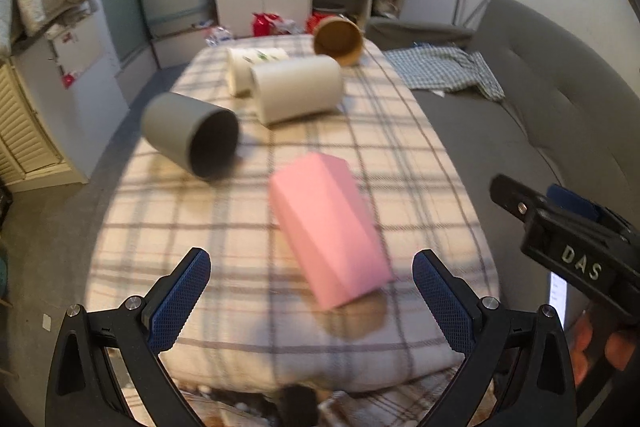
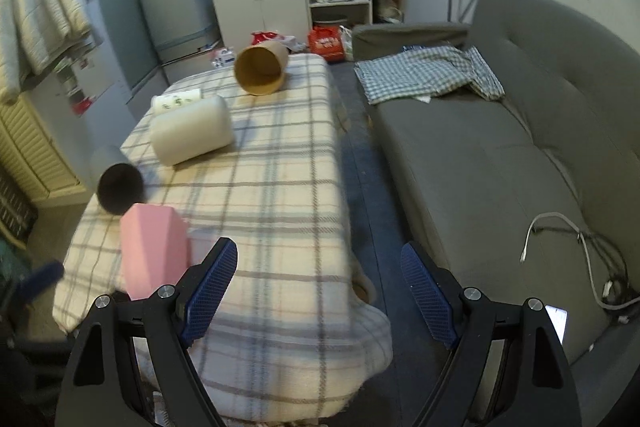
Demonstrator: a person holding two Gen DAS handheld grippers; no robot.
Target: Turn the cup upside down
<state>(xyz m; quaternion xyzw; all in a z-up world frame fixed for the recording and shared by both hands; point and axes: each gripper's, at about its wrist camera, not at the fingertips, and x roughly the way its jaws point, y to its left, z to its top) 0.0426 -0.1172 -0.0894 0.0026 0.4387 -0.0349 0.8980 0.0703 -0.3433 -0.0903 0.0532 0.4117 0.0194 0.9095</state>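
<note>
Left gripper point(image 1: 312, 291): bottom of the left wrist view, blue-padded fingers point(image 1: 180, 303) spread wide, nothing between them.
Grey cup point(image 1: 192, 137): left of centre in that view, lying on its side, dark mouth turned toward the lens.
White cup point(image 1: 298, 89): upper middle, on its side, just in front of a patterned cup point(image 1: 256, 61) that also lies down; touching or merely close, hard to say through the blur.
Pink cup point(image 1: 328, 231): centre, faceted, lying tilted on the plaid cloth point(image 1: 180, 227), just beyond the left gripper's open fingers and apart from both pads.
Brown cup point(image 1: 339, 41): upper centre, at the far end of the cloth, on its side, mouth facing the camera.
Right gripper point(image 2: 318, 287): bottom of the right wrist view, fingers wide apart and empty, over the cloth's near right corner; pink cup at lower left beside its left finger.
Grey sofa point(image 2: 480, 155): right half of that view, checked garment point(image 2: 428, 73) near its far end.
</note>
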